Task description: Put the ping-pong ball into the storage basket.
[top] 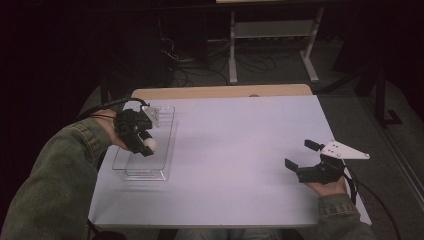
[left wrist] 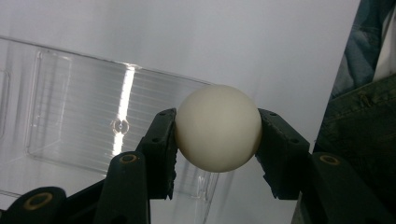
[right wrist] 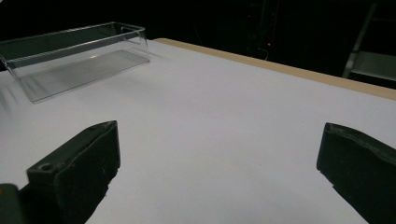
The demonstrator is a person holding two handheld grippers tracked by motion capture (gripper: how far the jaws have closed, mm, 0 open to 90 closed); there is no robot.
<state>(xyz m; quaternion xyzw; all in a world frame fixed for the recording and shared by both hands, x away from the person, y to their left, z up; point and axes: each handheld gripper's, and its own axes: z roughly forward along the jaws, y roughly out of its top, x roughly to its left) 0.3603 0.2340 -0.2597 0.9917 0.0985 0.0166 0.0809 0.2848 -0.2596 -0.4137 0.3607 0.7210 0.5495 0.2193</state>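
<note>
At the left of the white-topped table [top: 225, 150], the left gripper [top: 146, 141] clasped a smooth, matte, cream-white ball [left wrist: 218, 128] between its two black jaws, poised above the open top of a long, clear, hard-plastic rectangular bin [top: 150, 172]. Seen along the left gripper's own jaws, the ball sat squarely pinched at its widest part, with the bin's ribbed, glossy floor [left wrist: 93, 130] catching a streak of light below. The bin looked empty, so the job appeared about halfway through: the ball was picked up and carried over, with the lowering and letting go left to do. A person's olive-green woven sleeve [top: 60, 175] reached in from the lower left. Across a bare stretch of tabletop, well apart from the bin, the right gripper [top: 305, 155] rested low near the table's right edge, its jaws spread wide with nothing between them, under a pale grey three-cornered plate [top: 345, 150].
</note>
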